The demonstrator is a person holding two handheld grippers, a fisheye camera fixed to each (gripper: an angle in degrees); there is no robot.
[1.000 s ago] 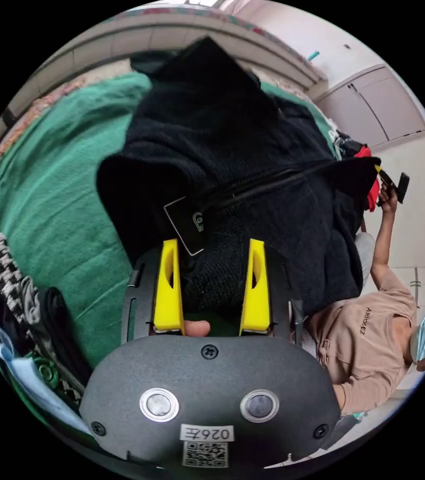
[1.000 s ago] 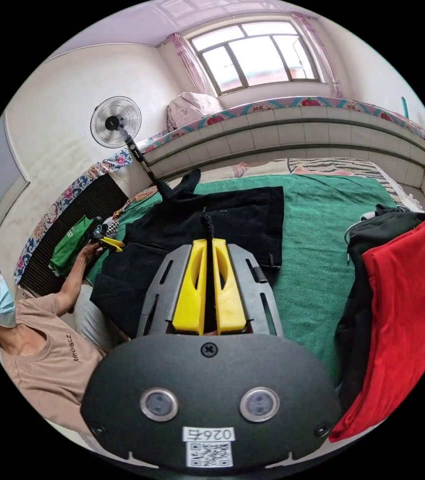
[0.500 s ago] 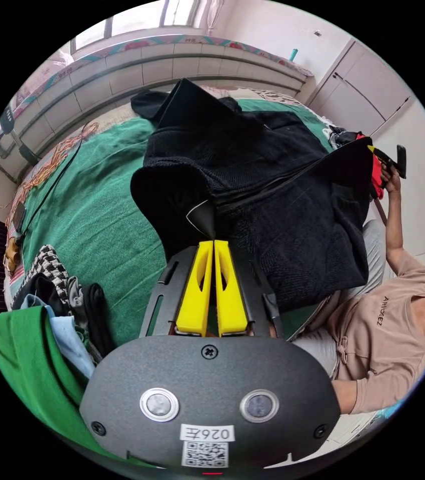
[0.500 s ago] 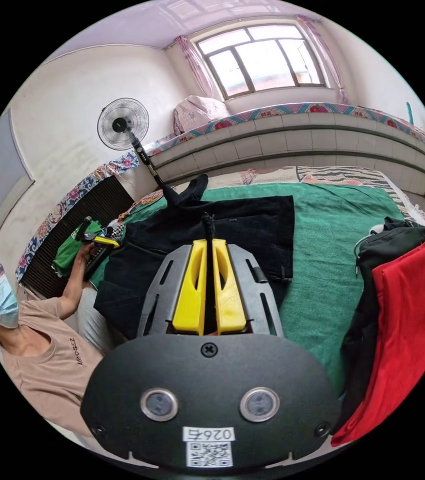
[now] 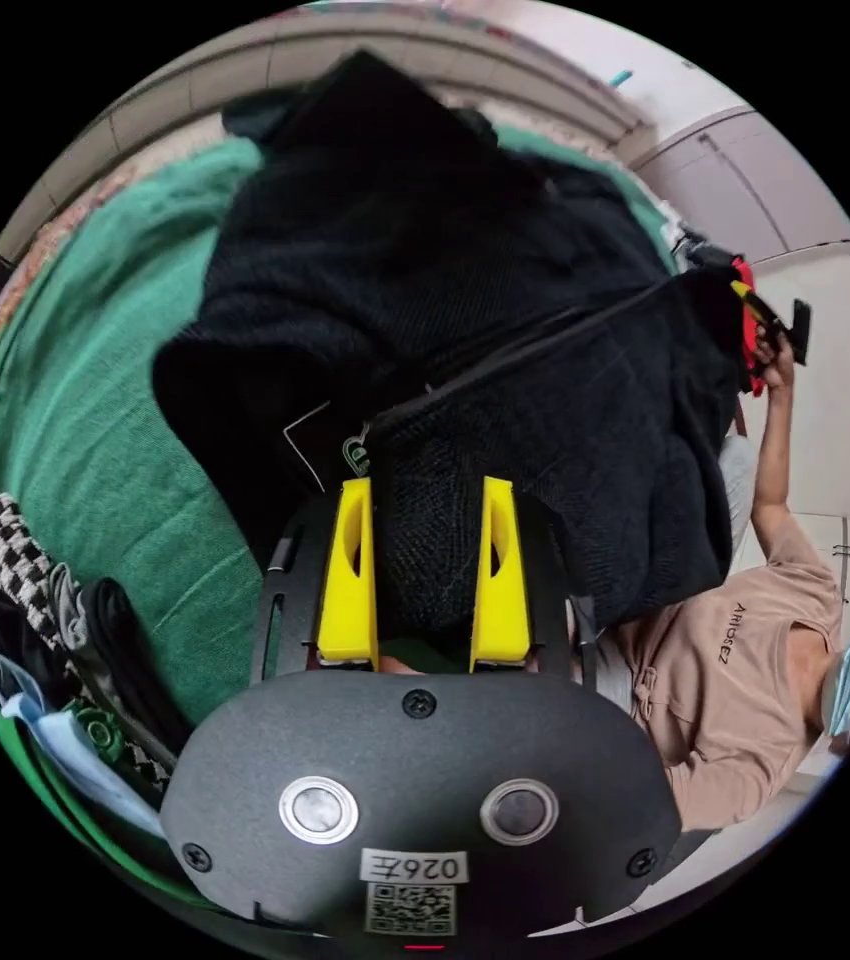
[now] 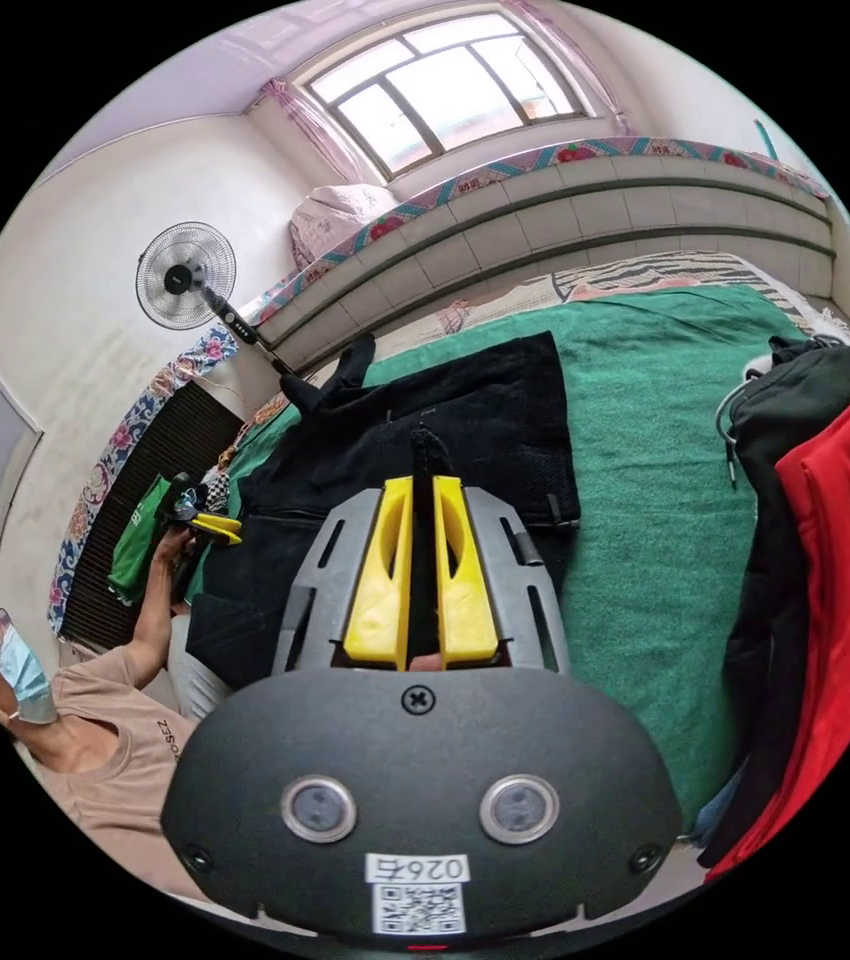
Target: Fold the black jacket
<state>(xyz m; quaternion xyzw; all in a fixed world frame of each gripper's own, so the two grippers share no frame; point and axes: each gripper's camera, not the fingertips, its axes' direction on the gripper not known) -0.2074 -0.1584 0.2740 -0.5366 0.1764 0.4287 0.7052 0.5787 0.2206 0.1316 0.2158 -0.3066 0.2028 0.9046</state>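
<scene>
**Green bedspread, black jacket spread across it**

Green bedspread (image 6: 665, 420) covers the bed under a window (image 6: 445, 95), and the black jacket (image 6: 455, 420) lies flat on it. The right gripper (image 6: 423, 490) has its yellow jaws drawn nearly together, pinching a thin ridge of jacket cloth between them. The left gripper (image 5: 425, 490) has its jaws standing apart with a bulge of the black jacket (image 5: 465, 300) between them — whether they press on it cannot be told. A white-edged tag (image 5: 330, 445) lies just beside the left jaw. Farther out, a red garment (image 6: 845, 620) lies over a dark one at the bed's edge, and a standing fan (image 6: 185, 275) stands by the wall — a person (image 6: 95, 740) sits near it.
</scene>
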